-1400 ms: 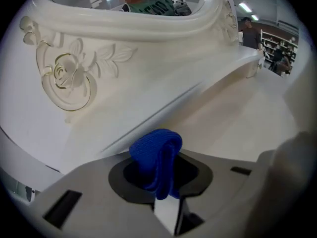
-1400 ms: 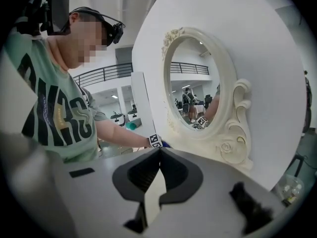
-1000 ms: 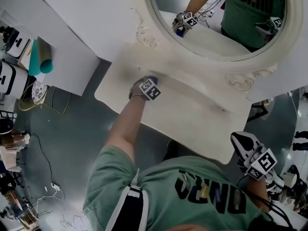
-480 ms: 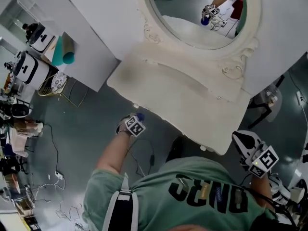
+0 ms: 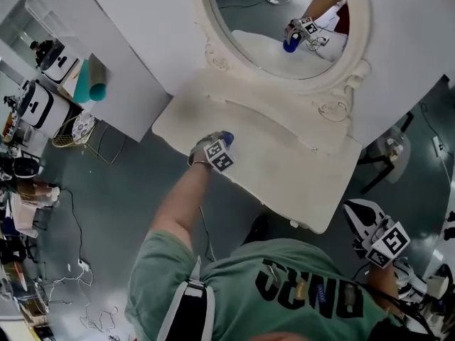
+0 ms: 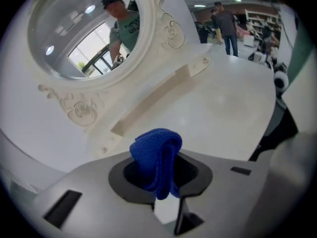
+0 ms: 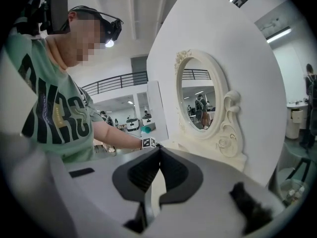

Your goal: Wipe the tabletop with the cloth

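Two grippers are working for us here, and only one of them is carrying anything. We are clenching the left gripper [image 5: 221,148] on the one cloth [image 6: 156,155], a blue folded wad that is bulging up between its two jaws and filling the gap there. We are holding that cloth over the front left part of the single cream tabletop [image 5: 288,169], close to its edge. We cannot tell whether the cloth is pressing on the surface or hanging just above it.

We are carrying the right gripper [image 7: 158,151] off the tabletop, beyond its front right corner and by our right side. Its two jaws are pressing together with nothing between them. One marker cube [image 5: 219,155] is showing on the left gripper in the head view, and one on the right.

One oval mirror [image 5: 284,23] is standing at the back of the tabletop in a carved cream frame, and one low ledge [image 6: 151,105] is running along below it. The mirror is reflecting one gripper with a blue wad. Off to the left of the table, one teal roll [image 5: 89,84] is lying at the edge of a white surface [image 5: 135,41].
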### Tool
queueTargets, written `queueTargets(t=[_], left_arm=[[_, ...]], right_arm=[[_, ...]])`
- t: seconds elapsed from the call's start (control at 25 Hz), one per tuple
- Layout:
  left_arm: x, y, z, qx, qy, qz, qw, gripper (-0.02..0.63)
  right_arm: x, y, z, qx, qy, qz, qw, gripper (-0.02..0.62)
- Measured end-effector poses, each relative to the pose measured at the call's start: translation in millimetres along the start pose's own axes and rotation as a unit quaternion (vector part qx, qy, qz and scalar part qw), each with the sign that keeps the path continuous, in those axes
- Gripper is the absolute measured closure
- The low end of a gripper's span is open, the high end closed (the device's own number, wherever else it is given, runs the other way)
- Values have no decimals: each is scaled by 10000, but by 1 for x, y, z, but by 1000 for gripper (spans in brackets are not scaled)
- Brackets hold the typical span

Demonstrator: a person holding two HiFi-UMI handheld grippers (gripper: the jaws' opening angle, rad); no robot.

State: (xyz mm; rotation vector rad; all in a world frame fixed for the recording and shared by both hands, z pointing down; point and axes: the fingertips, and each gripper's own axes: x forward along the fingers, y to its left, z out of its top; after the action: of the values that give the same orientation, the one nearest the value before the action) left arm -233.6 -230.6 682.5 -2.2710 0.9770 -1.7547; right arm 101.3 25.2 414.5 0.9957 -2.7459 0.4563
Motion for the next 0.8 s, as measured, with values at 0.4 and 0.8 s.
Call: queueTargets(t=[0.4, 0.8], left_arm=[[143, 83, 56, 3555, -95, 290, 9342, 509], [162, 64, 47, 4308, -576, -152, 9005, 514]], right_arm=[[68, -45, 6, 356, 380, -878, 9948, 583], [103, -49, -6, 508, 569, -827, 9936, 583]])
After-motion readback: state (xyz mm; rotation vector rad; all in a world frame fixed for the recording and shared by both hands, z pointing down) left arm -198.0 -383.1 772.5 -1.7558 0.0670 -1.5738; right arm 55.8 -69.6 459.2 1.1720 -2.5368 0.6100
